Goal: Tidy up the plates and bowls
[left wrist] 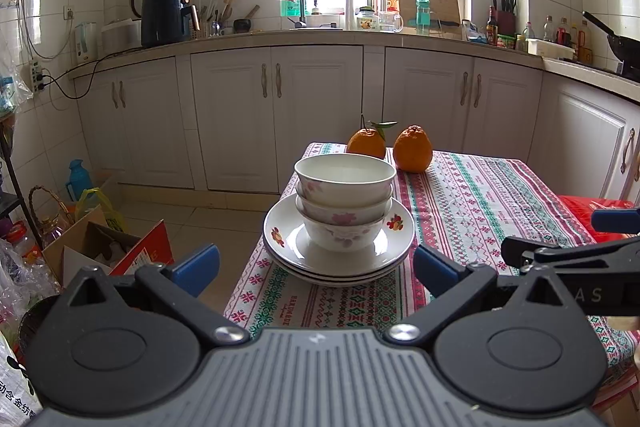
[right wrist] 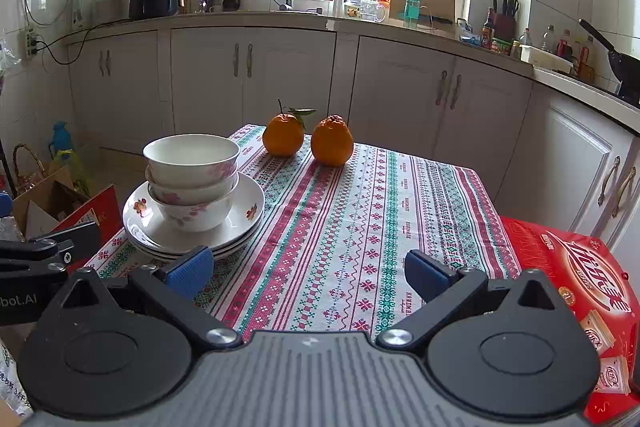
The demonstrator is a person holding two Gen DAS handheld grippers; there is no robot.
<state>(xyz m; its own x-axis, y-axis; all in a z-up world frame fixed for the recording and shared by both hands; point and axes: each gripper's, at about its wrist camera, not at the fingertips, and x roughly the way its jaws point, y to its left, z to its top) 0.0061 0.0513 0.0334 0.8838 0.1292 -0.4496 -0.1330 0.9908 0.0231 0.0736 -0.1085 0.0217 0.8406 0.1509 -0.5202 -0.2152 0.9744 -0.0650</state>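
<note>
Tablecloth (right wrist: 360, 227) printed "HANDMADE" under stacked bowls (right wrist: 192, 179), plates (right wrist: 240, 223)

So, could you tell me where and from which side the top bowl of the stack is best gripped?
Probably at the rim of the top bowl, from above on its near side, one finger inside and one outside. It sits upright, nested in two other bowls, so only its rim and upper wall are free. The left gripper is open and faces the stack almost squarely, so it seems better placed.

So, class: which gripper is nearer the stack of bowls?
Left. The left gripper faces the stack of bowls head-on, open and empty. The right gripper sits off to the stack's right, also open.
</note>
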